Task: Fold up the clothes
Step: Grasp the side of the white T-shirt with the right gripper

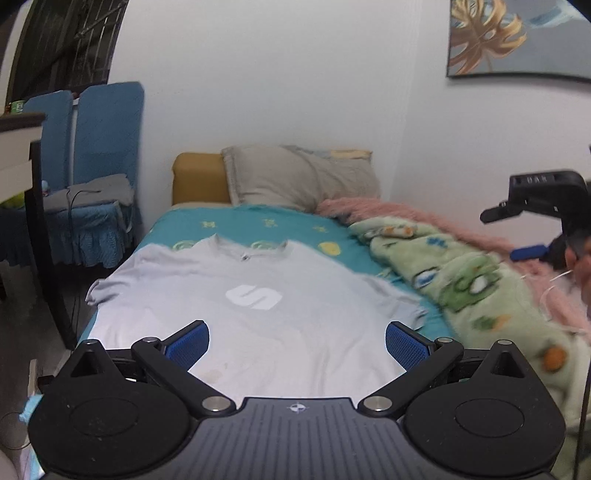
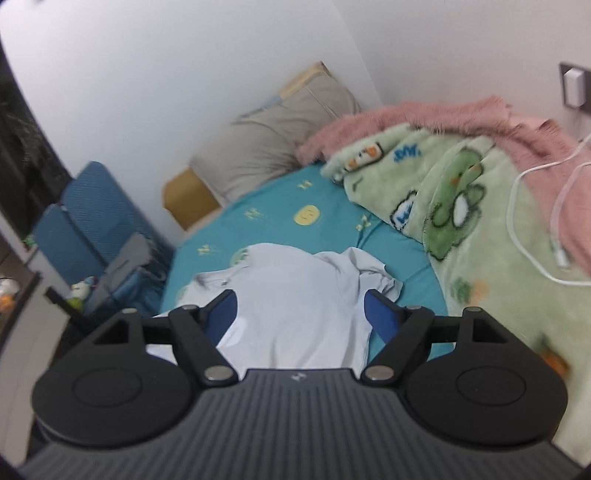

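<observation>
1. The left tongs (image 1: 297, 341) are held spread wide, empty, above the T-shirt's (image 1: 255, 295) hem.
2. The T-shirt is laid flat on the bed (image 1: 258, 225).
3. The right tongs (image 2: 300, 314) are held spread, empty, over the T-shirt's right sleeve (image 2: 373, 275).

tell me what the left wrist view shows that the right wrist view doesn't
Only the left wrist view shows the leaf picture on the wall, the logo on the shirt, and the right gripper off to the side.

Only the right wrist view shows the white cable on the blankets and the wall socket.

Both show the pale shirt spread on the teal sheet, the grey pillow, the green blanket, the blue chairs, and open jaws.
</observation>
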Action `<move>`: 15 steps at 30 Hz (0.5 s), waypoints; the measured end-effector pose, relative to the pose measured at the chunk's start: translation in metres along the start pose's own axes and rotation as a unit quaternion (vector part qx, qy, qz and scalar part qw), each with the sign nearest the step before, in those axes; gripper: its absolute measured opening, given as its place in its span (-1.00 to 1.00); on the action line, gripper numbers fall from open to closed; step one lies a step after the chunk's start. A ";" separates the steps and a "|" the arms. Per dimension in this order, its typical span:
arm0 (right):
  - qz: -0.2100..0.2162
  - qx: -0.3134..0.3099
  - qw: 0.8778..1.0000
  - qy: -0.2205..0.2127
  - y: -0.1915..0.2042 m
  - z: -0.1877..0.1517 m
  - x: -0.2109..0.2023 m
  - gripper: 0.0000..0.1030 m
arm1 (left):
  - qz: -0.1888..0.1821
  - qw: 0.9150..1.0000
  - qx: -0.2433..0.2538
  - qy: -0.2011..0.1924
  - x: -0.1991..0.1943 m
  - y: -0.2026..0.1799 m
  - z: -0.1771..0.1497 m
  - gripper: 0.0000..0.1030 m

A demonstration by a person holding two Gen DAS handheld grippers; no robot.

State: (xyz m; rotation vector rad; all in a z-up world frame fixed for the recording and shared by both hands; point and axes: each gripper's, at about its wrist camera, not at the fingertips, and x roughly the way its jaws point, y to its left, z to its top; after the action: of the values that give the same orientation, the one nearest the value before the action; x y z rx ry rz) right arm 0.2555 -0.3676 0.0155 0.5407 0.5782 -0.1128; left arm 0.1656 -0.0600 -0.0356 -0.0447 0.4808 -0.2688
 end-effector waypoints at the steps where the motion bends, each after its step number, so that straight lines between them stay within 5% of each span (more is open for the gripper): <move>1: -0.010 0.004 1.000 0.004 -0.005 0.002 0.024 0.34 | 0.002 1.000 0.005 0.003 0.012 0.004 -0.005 0.99; 10: -0.095 0.010 0.995 0.017 -0.057 0.009 0.218 0.29 | -0.013 0.999 0.001 0.036 0.083 0.029 -0.039 0.99; 14: -0.129 -0.006 0.992 0.010 -0.070 0.005 0.267 0.25 | -0.059 0.991 -0.087 0.085 0.113 0.054 -0.053 0.99; 15: -0.134 -0.009 0.991 0.010 -0.073 0.003 0.274 0.03 | -0.064 0.989 -0.100 0.088 0.116 0.058 -0.054 0.99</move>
State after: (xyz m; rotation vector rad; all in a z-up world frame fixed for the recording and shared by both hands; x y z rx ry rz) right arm 0.4679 -0.4183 -0.1660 0.4454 0.6698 -0.3568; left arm 0.2534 -0.0334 -0.1420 -0.2495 0.6798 -0.3520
